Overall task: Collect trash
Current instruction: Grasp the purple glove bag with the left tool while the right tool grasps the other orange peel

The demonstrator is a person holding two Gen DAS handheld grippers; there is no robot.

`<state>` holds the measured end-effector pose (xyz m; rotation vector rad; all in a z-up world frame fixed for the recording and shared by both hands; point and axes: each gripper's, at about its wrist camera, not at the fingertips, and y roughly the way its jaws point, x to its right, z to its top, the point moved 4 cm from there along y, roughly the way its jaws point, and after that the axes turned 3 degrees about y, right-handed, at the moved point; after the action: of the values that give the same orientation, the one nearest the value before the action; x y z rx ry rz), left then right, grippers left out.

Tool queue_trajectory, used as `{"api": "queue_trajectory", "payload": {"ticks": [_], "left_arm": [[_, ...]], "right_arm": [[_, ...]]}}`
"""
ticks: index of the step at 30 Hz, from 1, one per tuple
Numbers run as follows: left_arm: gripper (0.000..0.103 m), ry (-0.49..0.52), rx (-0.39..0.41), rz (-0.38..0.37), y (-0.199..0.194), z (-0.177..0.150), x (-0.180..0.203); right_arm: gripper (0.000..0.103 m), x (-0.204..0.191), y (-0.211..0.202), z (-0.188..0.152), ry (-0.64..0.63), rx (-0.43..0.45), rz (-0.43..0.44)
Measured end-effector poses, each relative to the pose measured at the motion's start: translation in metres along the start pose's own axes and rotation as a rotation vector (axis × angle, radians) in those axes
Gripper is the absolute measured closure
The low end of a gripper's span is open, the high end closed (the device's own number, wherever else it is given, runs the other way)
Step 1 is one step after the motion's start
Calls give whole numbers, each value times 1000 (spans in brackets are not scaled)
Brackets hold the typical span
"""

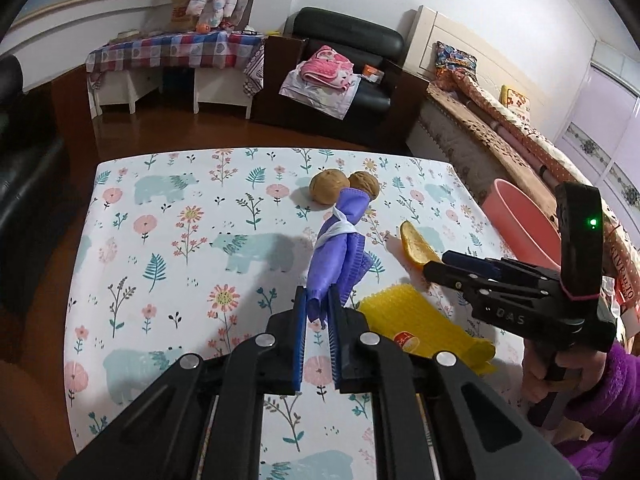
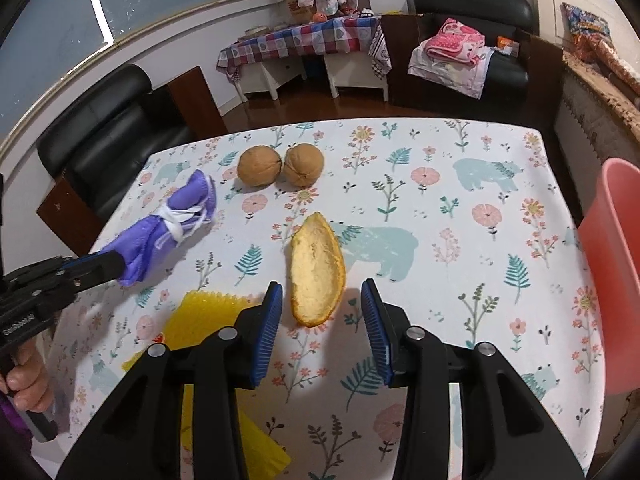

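Note:
My left gripper (image 1: 318,312) is shut on a rolled purple face mask (image 1: 340,248) tied with its white straps, holding it above the table; it also shows in the right wrist view (image 2: 168,224). My right gripper (image 2: 322,312) is open, its fingers on either side of the near end of an orange peel (image 2: 316,268); the peel shows in the left wrist view (image 1: 418,246), too. A yellow foam net wrapper (image 1: 424,328) lies near the front edge. Two walnuts (image 2: 280,166) sit farther back.
A pink bin (image 2: 616,264) stands just off the table's right edge, also in the left wrist view (image 1: 520,220). The table has a floral bear-print cloth (image 1: 180,240). Black armchairs, a bed and a checked side table surround it.

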<state>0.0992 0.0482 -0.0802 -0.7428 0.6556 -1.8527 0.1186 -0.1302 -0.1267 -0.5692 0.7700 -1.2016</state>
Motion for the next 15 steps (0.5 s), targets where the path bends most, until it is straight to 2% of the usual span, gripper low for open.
{"api": "queue_trajectory", "payload": {"ticks": [4,15], "left_arm": [[94,8,5,2,-3,1,6],[94,18,41,-14,-25,7,36]], "right_arm": [[85,-1,-6,-3,-15,5,-4],[86,0,-59,-12,-20,71,35]]}}
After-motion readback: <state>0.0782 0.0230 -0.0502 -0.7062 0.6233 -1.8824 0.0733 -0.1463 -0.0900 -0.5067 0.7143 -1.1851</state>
